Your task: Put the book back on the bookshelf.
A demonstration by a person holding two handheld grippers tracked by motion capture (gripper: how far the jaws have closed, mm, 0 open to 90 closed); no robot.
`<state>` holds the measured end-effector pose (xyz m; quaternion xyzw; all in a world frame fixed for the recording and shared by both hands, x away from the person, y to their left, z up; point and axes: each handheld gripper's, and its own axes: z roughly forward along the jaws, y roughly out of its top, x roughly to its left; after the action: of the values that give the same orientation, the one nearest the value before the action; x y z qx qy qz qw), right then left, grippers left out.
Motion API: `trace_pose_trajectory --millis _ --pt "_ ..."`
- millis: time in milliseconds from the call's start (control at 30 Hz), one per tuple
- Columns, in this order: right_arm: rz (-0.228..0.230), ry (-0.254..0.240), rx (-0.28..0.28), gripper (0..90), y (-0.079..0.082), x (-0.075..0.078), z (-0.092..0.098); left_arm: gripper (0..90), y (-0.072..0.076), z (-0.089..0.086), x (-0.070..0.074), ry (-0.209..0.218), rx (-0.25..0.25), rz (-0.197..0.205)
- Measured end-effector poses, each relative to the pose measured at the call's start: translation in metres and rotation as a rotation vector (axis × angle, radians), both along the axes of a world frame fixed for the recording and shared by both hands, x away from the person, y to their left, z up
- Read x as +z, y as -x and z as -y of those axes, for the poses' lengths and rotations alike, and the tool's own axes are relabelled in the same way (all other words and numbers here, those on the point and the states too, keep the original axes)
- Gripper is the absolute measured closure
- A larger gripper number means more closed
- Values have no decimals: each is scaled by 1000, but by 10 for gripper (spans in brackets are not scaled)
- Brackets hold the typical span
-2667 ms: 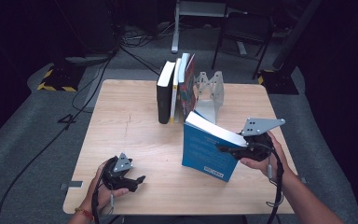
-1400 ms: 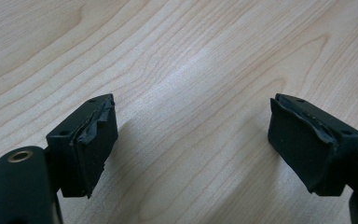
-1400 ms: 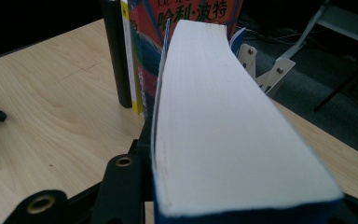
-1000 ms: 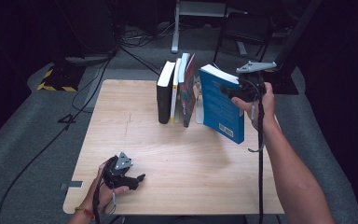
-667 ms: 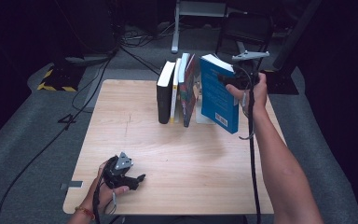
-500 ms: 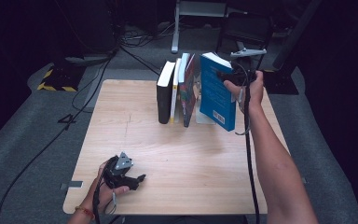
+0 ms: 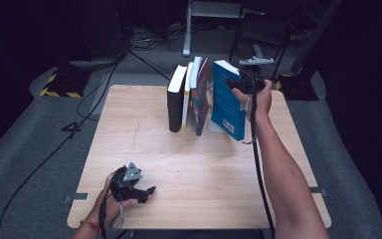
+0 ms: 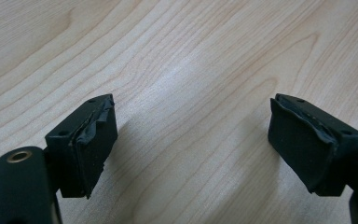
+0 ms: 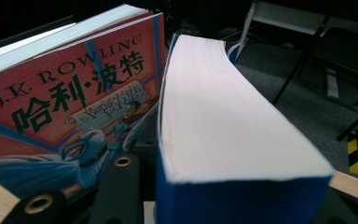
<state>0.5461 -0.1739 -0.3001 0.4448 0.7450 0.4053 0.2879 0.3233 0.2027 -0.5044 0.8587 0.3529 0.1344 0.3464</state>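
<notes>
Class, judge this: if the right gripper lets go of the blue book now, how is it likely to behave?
The blue book is thick, so probably heavy and fairly stiff. It stands tilted beside the red book, so it would likely tip against it rather than stay upright. Held by the right gripper near its top, it may swing.

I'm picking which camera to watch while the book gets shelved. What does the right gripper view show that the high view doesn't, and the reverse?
Right gripper view alone: the blue book's white page edge close up, and the printed red cover of the neighbouring book.
High view alone: the whole wooden table, the black book at the row's left end, the right gripper gripping the tilted blue book, and the left gripper resting low near the table's front edge.
Both: the blue book beside the row of standing books.
</notes>
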Motion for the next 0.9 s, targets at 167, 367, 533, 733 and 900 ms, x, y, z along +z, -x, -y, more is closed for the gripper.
trace_pose_trajectory --millis 167,367,533,733,900 --pt "10 6 33 604 12 -4 5 160 0 1 0 0 -3 1" --pt "2 -11 58 599 25 -10 15 159 -1 3 0 2 -4 2" --pt "-19 -43 69 594 36 -19 26 159 -1 3 0 2 -6 2" --pt "-11 -25 101 586 51 -25 33 159 -1 4 0 2 -2 1" --pt "-16 15 128 579 59 -24 36 159 -1 4 0 3 3 2"
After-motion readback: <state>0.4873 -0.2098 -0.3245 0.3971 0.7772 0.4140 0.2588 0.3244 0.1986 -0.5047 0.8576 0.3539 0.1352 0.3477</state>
